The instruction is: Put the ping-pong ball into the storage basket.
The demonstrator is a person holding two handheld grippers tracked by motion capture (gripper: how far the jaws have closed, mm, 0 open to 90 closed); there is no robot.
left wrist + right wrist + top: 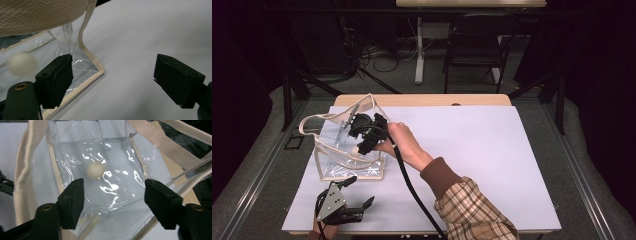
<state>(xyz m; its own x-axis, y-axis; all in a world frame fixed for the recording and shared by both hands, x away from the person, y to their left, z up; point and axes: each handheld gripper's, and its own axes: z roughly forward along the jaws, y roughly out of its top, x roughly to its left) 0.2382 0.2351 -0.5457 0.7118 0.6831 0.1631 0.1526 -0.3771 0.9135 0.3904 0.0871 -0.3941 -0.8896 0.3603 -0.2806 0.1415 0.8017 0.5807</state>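
Note:
A clear plastic tote bag (pixel 328 161) with cream fabric trim and handles stands on the left of the pale mat. My right gripper (pixel 361 144) reaches down into the bag's mouth, and in the right gripper view (pixel 113 202) its jaws stand apart with nothing between them. Below them a small cream ball (pixel 95 170) shows blurred over the bag's clear bottom (pixel 117 197). The ball (pixel 23 63) also appears through the bag's side wall. My left gripper (pixel 363 189) rests open on the mat in front of the bag, its jaws (pixel 112 80) wide beside the bag's trimmed corner (pixel 100 71).
The pale mat (pixel 472 150) covers the tabletop, wide and bare to the right of the bag. The right gripper's cable (pixel 412 190) runs across the mat beside a plaid sleeve (pixel 472 210). A chair (pixel 474 45) and a table leg (pixel 419 50) stand beyond the far edge.

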